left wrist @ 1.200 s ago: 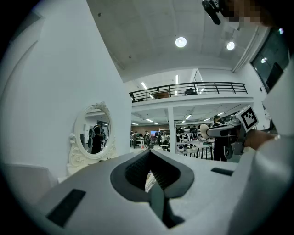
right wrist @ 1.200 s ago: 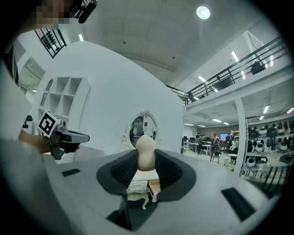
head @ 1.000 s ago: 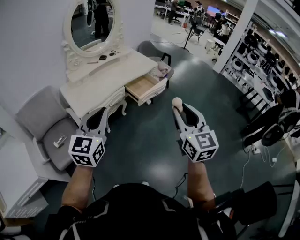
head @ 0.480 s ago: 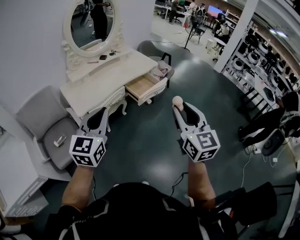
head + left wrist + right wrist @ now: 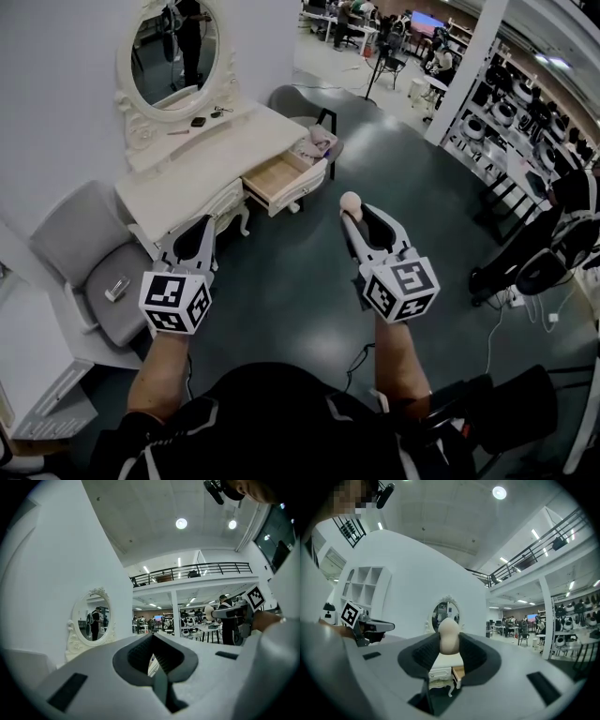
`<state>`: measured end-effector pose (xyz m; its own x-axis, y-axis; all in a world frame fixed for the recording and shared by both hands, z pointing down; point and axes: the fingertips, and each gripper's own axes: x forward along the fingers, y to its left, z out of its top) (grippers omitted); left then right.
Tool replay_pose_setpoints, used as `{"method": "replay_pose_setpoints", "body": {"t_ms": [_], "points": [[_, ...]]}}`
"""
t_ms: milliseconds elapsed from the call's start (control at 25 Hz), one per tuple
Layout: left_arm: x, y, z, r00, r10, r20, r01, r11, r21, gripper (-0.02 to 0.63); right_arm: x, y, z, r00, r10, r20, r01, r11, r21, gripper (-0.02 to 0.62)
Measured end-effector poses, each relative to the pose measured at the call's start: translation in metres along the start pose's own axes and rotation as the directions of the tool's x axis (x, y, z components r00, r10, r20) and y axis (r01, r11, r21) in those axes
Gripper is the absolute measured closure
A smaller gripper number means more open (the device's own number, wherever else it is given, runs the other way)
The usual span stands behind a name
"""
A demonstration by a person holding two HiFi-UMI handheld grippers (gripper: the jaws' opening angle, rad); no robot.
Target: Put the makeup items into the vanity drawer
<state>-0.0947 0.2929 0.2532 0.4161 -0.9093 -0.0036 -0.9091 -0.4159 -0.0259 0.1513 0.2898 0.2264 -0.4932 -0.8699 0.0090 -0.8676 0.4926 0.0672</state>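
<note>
A beige egg-shaped makeup sponge point(image 5: 350, 201) sticks up from the tips of my right gripper point(image 5: 352, 215), whose pads press on its lower half. In the right gripper view, the sponge point(image 5: 449, 636) sits pinched between the dark pads, in front of the mirror. My left gripper point(image 5: 201, 227) is level with the right one, shut and holding nothing; its own view shows only a thin slit between the pads point(image 5: 140, 654). Ahead on the left, the white vanity point(image 5: 187, 173) has one wooden drawer point(image 5: 278, 178) pulled open. Both grippers hover over the floor, well short of the drawer.
An oval mirror point(image 5: 173, 47) tops the vanity, with small dark items point(image 5: 197, 121) below it. A grey chair point(image 5: 80, 253) stands to the left. Behind the drawer, another chair holds a pinkish cloth point(image 5: 314, 142). Shelves point(image 5: 553, 141), a person and floor cables point(image 5: 497, 319) are on the right.
The vanity and mirror have drifted slightly left and up in the head view. Both grippers stay about where they were, with the sponge still in the right one.
</note>
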Motion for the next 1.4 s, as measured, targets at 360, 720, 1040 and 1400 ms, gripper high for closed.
{"method": "replay_pose_setpoints", "body": {"t_ms": [360, 720, 1040, 1400], "points": [[0.034, -0.040, -0.003, 1.000, 0.001, -0.017, 0.000, 1.000, 0.020, 0.603, -0.014, -0.039, -0.007, 1.000, 0.026, 0.006, -0.026, 1.000, -0.007, 0.459], [0.074, -0.052, -0.019, 0.999, -0.017, -0.041, 0.019, 0.999, 0.031, 0.603, 0.003, -0.065, -0.026, 0.999, 0.044, -0.005, -0.044, 0.999, 0.006, 0.459], [0.151, -0.023, -0.022, 0.997, -0.074, -0.012, 0.074, 0.997, 0.018, 0.603, 0.065, -0.103, -0.024, 1.000, -0.017, -0.014, 0.017, 1.000, -0.011, 0.459], [0.230, 0.040, -0.012, 0.995, -0.097, 0.003, 0.097, 0.995, 0.024, 0.603, 0.160, -0.127, -0.022, 0.999, -0.032, -0.037, 0.031, 0.999, -0.021, 0.457]]}}
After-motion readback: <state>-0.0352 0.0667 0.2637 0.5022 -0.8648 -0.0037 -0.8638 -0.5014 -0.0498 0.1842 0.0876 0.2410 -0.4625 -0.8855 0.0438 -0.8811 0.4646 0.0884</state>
